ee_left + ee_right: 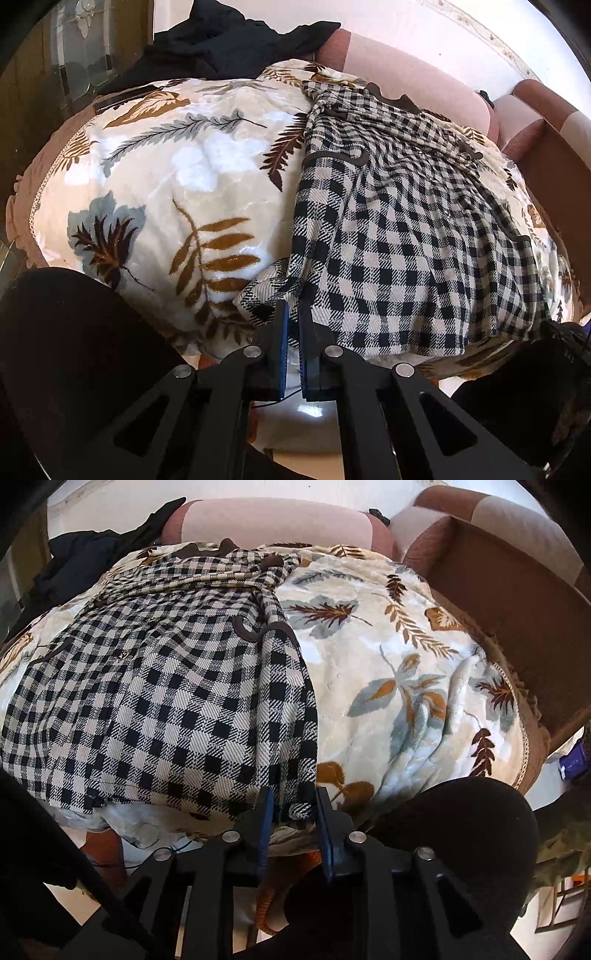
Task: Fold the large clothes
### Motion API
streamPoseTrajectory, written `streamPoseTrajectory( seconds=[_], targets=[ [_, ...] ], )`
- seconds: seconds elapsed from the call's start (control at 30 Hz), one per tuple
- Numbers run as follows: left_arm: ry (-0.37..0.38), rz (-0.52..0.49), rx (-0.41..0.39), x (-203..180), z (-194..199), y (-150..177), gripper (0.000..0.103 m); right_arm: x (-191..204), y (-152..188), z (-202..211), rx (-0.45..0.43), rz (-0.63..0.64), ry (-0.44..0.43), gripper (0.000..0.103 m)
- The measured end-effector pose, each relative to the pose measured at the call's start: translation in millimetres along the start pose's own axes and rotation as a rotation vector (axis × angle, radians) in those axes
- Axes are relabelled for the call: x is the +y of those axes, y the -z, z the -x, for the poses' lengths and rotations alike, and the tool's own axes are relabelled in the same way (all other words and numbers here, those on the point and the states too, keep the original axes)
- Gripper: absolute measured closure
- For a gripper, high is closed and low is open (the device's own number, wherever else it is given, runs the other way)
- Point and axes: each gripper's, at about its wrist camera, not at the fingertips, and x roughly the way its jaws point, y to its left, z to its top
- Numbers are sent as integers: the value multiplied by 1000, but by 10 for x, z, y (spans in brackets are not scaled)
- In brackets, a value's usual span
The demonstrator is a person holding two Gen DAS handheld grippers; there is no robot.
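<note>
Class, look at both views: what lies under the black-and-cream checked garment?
The black-and-cream checked garment lies spread on a cream plush blanket printed with brown and grey leaves, which shows on both sides. The blanket beneath the garment is covered, as is whatever the blanket hides.

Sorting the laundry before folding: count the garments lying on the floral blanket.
2. The black-and-white checked garment is spread over the floral blanket, its near hem at both grippers. A dark garment is heaped at the blanket's far edge; more may be hidden beneath it.
</note>
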Motion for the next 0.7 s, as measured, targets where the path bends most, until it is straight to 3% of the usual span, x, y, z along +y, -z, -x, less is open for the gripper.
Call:
streamPoseTrajectory(
  seconds=[0.27, 0.3, 0.37, 0.5, 0.63, 0.7],
  targets=[
    [-6, 22, -10, 36, 16, -65, 96, 26, -1, 44, -20, 16, 17, 69],
    [-8, 26, -12, 46, 17, -79, 93, 35, -2, 45, -22, 17, 19, 68],
    [-12, 37, -23, 68, 27, -116, 77, 39, -4, 55, -26, 20, 22, 66],
    [-12, 58, -52, 112, 55, -218, 70, 31, -19, 92, -39, 6, 8, 62],
    [-9, 75, -73, 150, -8, -409, 52, -156, -156, 163, -71, -71, -104, 59],
    [-4, 84, -70, 171, -112, -544, 50, -391, -309, 135, -94, -166, -195, 45]
  ],
)
